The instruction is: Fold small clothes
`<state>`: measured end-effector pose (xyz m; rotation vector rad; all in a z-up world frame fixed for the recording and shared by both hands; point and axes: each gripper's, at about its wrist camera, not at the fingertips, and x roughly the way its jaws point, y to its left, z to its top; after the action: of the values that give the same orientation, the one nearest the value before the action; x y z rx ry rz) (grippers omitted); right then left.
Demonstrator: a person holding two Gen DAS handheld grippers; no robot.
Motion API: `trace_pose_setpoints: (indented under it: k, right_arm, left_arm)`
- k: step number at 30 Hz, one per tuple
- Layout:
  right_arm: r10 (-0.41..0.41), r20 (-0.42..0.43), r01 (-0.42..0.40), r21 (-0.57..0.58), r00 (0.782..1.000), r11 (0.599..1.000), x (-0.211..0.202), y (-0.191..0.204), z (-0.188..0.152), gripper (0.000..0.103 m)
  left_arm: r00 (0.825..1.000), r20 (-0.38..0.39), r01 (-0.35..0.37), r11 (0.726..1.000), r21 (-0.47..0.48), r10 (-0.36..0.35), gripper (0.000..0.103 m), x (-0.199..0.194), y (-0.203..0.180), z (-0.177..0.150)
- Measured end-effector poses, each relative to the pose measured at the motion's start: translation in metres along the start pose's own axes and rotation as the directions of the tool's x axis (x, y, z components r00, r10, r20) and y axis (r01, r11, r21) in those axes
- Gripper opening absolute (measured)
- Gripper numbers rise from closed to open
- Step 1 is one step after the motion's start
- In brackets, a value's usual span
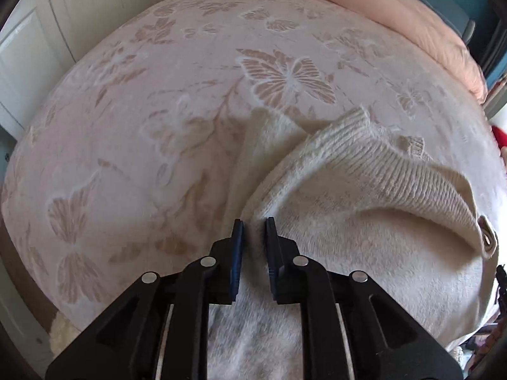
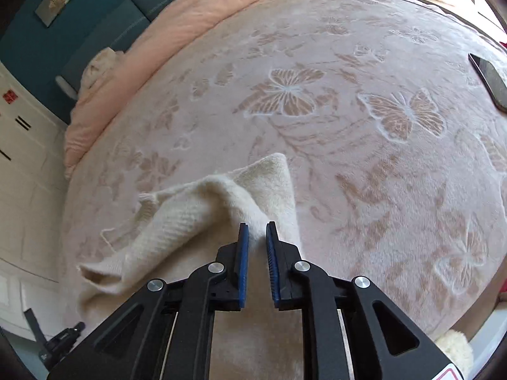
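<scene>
Sweater [image 1: 364,190] lies on blanket [image 1: 158,110], before pillow [image 1: 412,15].

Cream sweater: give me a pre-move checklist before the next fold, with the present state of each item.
1. Left gripper pinches cream sweater: ok, fabric sits between nearly closed fingers.
2. Right gripper pinches it: ok.
3. Ribbed edge flat: not ok, flipped over.
4. Butterfly blanket ahead free of clutter: ok.
5. Dark flat object out of the way: ok, at the far edge.
6. Sleeves aligned: cannot tell.
</scene>
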<state>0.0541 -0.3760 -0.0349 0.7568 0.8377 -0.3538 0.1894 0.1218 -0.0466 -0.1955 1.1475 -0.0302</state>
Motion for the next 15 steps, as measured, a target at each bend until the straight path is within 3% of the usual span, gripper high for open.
trace_pose_setpoints:
  k: [1, 2, 3, 5, 8, 10, 12, 15]
  right_arm:
    - [0.027, 0.008, -0.027, -0.005, 1.000, 1.000, -0.012, -0.004, -0.011, 0.021]
    - [0.020, 0.008, -0.019, -0.026, 1.000, 0.999, -0.023, -0.007, -0.023, 0.033]
    - [0.000, 0.006, 0.001, -0.062, 1.000, 0.998, -0.031, -0.008, -0.035, 0.035]
    - [-0.028, -0.001, 0.028, -0.149, 1.000, 0.988, -0.041, -0.005, -0.051, 0.035]
    - [-0.032, -0.008, 0.030, -0.202, 0.999, 0.979, -0.037, 0.007, -0.047, 0.037]
    - [-0.055, 0.003, 0.054, -0.227, 0.998, 0.972, -0.026, 0.018, -0.036, 0.044]
    - [-0.090, 0.027, 0.094, -0.210, 0.996, 0.973, -0.015, 0.023, -0.022, 0.046]
    - [-0.105, 0.043, 0.111, -0.159, 0.994, 0.981, -0.005, 0.026, 0.001, 0.049]
  left_arm:
    - [0.999, 0.036, 0.041, 0.999, -0.023, -0.040, 0.030, -0.013, 0.010, -0.011]
    - [0.998, 0.055, 0.035, 0.999, -0.034, -0.033, 0.050, -0.025, 0.018, -0.023]
    - [0.998, 0.068, 0.018, 0.999, -0.041, -0.016, 0.055, -0.036, 0.025, -0.033]
    - [0.996, 0.092, 0.016, 0.999, -0.043, -0.012, 0.056, -0.049, 0.035, -0.048]
    - [0.995, 0.100, 0.033, 0.998, -0.051, -0.027, 0.056, -0.057, 0.030, -0.047]
    - [0.994, 0.107, 0.039, 0.999, -0.022, -0.036, 0.065, -0.056, 0.015, -0.037]
    - [0.996, 0.087, 0.011, 1.000, 0.008, -0.011, 0.067, -0.047, 0.002, -0.025]
    - [0.997, 0.059, 0.051, 0.999, -0.018, -0.050, 0.067, -0.039, -0.006, -0.012]
